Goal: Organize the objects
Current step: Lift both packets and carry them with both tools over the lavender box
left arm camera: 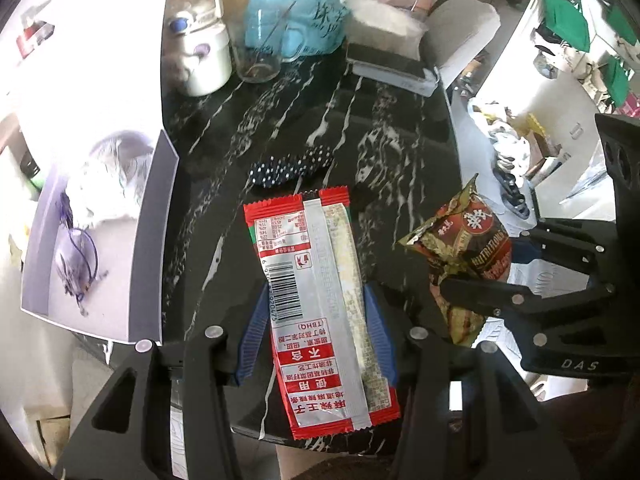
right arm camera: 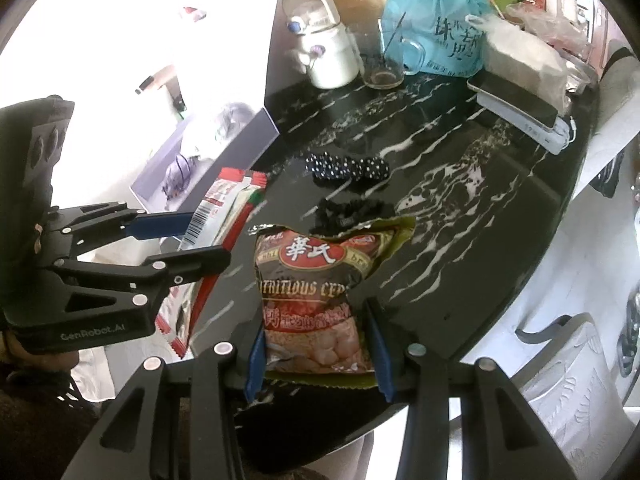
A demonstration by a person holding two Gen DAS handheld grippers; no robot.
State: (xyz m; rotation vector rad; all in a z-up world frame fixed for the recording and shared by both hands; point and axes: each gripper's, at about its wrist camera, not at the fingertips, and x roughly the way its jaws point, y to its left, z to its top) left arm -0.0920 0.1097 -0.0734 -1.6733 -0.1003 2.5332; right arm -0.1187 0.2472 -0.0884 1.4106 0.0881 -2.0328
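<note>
My left gripper (left arm camera: 316, 308) is shut on a long red and silver snack packet (left arm camera: 316, 300) and holds it above the black marble table (left arm camera: 380, 120). The same packet shows at the left of the right wrist view (right arm camera: 224, 208). My right gripper (right arm camera: 316, 320) is shut on a dark cereal sachet (right arm camera: 316, 288), held above the table's near edge. The sachet also shows at the right of the left wrist view (left arm camera: 464, 252). A dotted black hair tie (left arm camera: 292, 168) lies on the table beyond the packet. A second black hair tie (right arm camera: 352, 210) lies just behind the sachet.
An open grey box (left arm camera: 156, 220) with small items sits off the table's left edge. At the back stand a white kettle (left arm camera: 200, 52), a glass mug (left arm camera: 264, 48), a blue bag (left arm camera: 296, 12), a tissue pack (right arm camera: 524, 60) and a flat dark device (right arm camera: 516, 104).
</note>
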